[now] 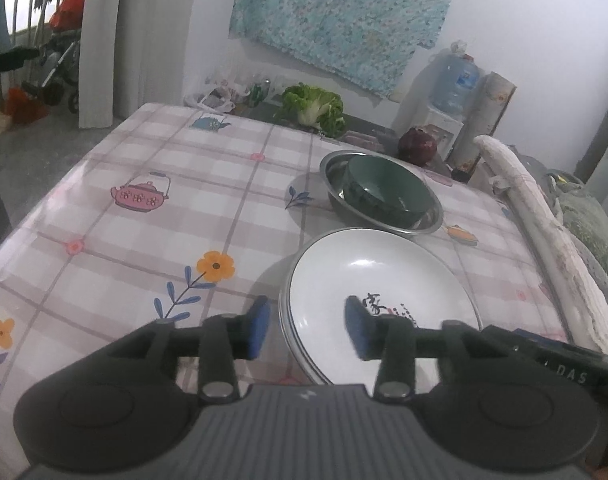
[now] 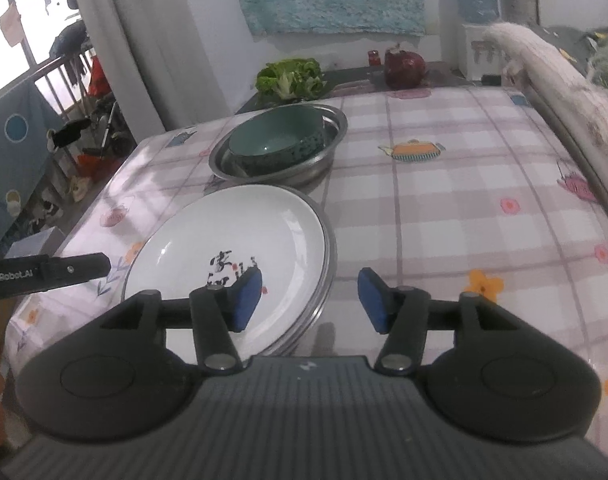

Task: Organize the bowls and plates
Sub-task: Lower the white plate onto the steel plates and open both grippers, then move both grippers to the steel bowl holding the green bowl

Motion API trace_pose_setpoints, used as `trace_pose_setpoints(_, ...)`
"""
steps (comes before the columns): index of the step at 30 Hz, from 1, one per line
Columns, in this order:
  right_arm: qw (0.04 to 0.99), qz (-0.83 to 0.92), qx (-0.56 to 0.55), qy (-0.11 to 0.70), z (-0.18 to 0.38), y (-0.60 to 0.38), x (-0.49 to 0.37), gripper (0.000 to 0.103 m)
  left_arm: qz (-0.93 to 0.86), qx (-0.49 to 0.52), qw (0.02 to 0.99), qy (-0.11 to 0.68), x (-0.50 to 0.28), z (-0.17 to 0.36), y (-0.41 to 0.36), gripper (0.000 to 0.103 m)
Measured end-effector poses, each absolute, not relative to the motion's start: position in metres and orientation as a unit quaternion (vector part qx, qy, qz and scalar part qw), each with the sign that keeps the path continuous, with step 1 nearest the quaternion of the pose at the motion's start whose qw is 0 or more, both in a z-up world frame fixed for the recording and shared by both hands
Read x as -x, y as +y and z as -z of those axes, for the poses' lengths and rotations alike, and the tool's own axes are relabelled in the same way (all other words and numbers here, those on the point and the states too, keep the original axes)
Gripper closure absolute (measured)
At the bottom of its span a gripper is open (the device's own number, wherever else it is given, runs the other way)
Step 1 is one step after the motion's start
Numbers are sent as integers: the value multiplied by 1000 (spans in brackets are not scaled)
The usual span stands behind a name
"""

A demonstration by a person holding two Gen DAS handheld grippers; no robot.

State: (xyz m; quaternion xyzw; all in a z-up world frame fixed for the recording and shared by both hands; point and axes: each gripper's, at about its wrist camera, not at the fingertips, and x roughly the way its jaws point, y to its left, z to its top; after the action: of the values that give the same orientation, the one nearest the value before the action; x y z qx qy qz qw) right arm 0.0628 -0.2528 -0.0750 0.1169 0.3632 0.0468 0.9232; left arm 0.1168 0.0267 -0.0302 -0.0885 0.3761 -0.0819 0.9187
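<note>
The left claw's black arm (image 2: 48,272), seen in the right wrist view, carries white lettering "GenRobot.AI", the right claw's black arm (image 1: 564,372), seen in the left wrist view, shows the letters "DAS", and the top white plate (image 2: 232,256) bears black brush-written characters too blurred to read.

The table (image 1: 152,216) lies bare across its whole left half in the left wrist view, open passage up to the far edge. 2 obstacles sit in a line toward the right edge: the stack of white plates (image 1: 384,280) near the front edge, and the steel basin (image 1: 332,168) holding a green bowl (image 1: 384,188) just behind, almost touching. In the right wrist view the table's right side is bare.
</note>
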Motion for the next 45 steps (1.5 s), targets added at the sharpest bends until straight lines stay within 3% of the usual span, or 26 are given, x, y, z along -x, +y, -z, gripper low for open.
trace_pose_setpoints(6,923,-40,-134,360,74,-260,-49,37,84,79,916,383,-111,25,24,46)
trace_pose_setpoints(13,921,-41,-148,359,74,-265,-38,34,80,66,917,385,-103,22,20,38)
trace_pose_setpoints(45,921,-46,-151,355,66,-266,-23,28,86,42,913,396,-93,20,11,29)
